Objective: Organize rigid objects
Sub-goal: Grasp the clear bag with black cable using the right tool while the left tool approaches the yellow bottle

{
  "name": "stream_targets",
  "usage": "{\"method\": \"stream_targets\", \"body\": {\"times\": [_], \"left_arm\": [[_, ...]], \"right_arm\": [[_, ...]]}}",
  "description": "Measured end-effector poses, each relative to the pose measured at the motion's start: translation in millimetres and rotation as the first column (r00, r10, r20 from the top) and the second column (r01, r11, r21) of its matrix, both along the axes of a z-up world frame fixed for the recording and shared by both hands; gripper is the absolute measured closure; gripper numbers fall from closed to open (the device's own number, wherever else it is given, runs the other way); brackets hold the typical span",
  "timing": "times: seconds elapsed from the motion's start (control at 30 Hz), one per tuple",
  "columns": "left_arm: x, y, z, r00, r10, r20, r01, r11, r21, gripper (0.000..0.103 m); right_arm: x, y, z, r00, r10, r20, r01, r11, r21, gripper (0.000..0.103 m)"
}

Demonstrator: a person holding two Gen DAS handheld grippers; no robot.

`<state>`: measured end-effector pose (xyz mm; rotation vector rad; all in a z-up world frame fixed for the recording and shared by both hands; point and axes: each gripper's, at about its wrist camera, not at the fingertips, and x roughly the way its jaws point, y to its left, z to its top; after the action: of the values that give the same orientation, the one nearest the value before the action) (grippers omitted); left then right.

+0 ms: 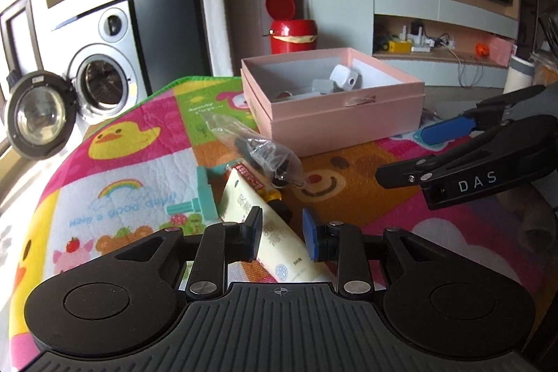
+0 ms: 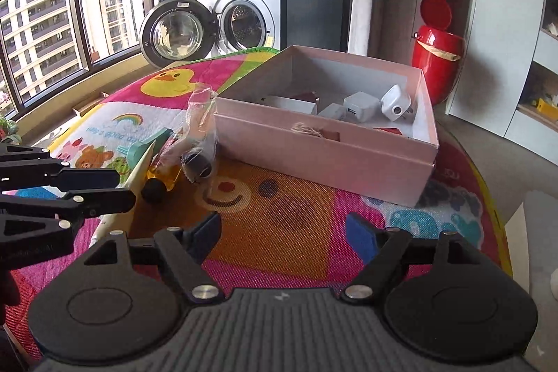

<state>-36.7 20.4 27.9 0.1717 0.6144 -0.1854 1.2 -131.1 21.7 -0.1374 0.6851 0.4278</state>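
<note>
One cream tube (image 1: pixel 265 229) (flat) points toward the pink box (image 1: pixel 334 114)

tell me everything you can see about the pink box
The pink box looks like matte cardboard, rectangular, open-topped, with a pale grey-white inside. A seam runs around its walls, as if it sits nested in its own lid. It stands upright on the colourful play mat. Inside lie several white chargers; a bit of twine hangs on the front wall. A crinkled clear bag lies against one corner.
</note>
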Motion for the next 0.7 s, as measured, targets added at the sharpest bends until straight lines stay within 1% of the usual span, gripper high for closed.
{"method": "stream_targets", "body": {"times": [0.07,0.1,0.17,0.27,0.3,0.33,0.37,0.47,0.5,0.57,0.6,0.63,0.7], "left_arm": [[1,1,-4,1.000,0.010,-0.002,-0.010,0.999,0.042,0.071],[3,5,-5,1.000,0.030,-0.007,-0.030,0.998,0.057,0.071],[6,19,-8,0.996,0.091,-0.014,-0.090,0.993,0.072,0.071],[12,47,-10,0.983,0.180,-0.032,-0.177,0.981,0.074,0.069],[13,55,-10,0.978,0.209,-0.028,-0.206,0.975,0.080,0.069],[14,63,-10,0.972,0.233,-0.026,-0.231,0.970,0.083,0.069],[15,69,-9,0.968,0.252,-0.025,-0.249,0.965,0.079,0.069],[13,89,-2,0.959,0.281,-0.033,-0.280,0.960,0.022,0.070],[12,93,0,0.958,0.283,-0.035,-0.284,0.959,-0.001,0.071],[8,101,7,0.960,0.277,-0.034,-0.278,0.959,-0.056,0.071],[6,103,10,0.962,0.271,-0.031,-0.272,0.958,-0.086,0.071],[5,104,13,0.964,0.263,-0.028,-0.265,0.957,-0.116,0.072],[4,104,19,0.971,0.237,-0.027,-0.237,0.954,-0.185,0.073]], "right_arm": [[2,5,3,1.000,0.012,0.010,-0.012,1.000,-0.001,0.024],[4,8,5,1.000,0.023,0.011,-0.023,1.000,0.010,0.024],[10,16,8,0.999,0.054,0.000,-0.054,0.997,0.053,0.024],[28,34,10,0.994,0.102,-0.045,-0.096,0.988,0.120,0.025],[35,40,10,0.992,0.109,-0.059,-0.100,0.986,0.136,0.030],[44,49,10,0.991,0.114,-0.073,-0.102,0.983,0.150,0.037],[53,58,9,0.989,0.117,-0.089,-0.102,0.982,0.158,0.039],[74,77,2,0.985,0.103,-0.141,-0.077,0.981,0.179,0.047],[79,81,0,0.983,0.097,-0.154,-0.069,0.981,0.179,0.052],[85,83,-4,0.977,0.110,-0.184,-0.068,0.973,0.219,0.060],[84,81,-3,0.974,0.114,-0.194,-0.068,0.971,0.230,0.072],[81,81,-1,0.973,0.124,-0.195,-0.080,0.973,0.216,0.085],[70,77,0,0.966,0.166,-0.198,-0.124,0.970,0.209,0.086]]}}
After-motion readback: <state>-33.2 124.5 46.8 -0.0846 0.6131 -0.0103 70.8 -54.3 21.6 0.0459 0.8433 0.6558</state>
